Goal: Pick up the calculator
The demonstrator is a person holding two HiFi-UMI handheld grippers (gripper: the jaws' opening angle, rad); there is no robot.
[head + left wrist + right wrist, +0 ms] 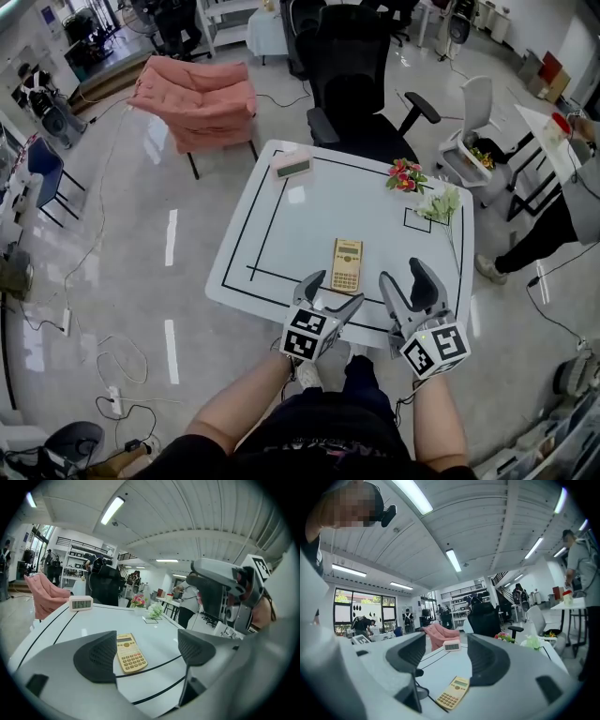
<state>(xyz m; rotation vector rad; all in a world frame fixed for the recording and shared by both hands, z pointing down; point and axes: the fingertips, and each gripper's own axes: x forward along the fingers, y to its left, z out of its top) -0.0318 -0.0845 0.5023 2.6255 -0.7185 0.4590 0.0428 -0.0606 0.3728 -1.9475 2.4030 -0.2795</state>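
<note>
A yellow calculator lies flat on the white table, near its front edge and just inside a black line. My left gripper hovers at that edge, just short of the calculator and slightly to its left, jaws open and empty. In the left gripper view the calculator shows between the open jaws of the left gripper. My right gripper is to the calculator's right, also open and empty. The right gripper view shows the calculator low between the jaws of the right gripper.
A digital clock stands at the table's far left corner. Pink flowers and white flowers lie at the far right. A black office chair is behind the table, a pink chair to the left, and a person at the right.
</note>
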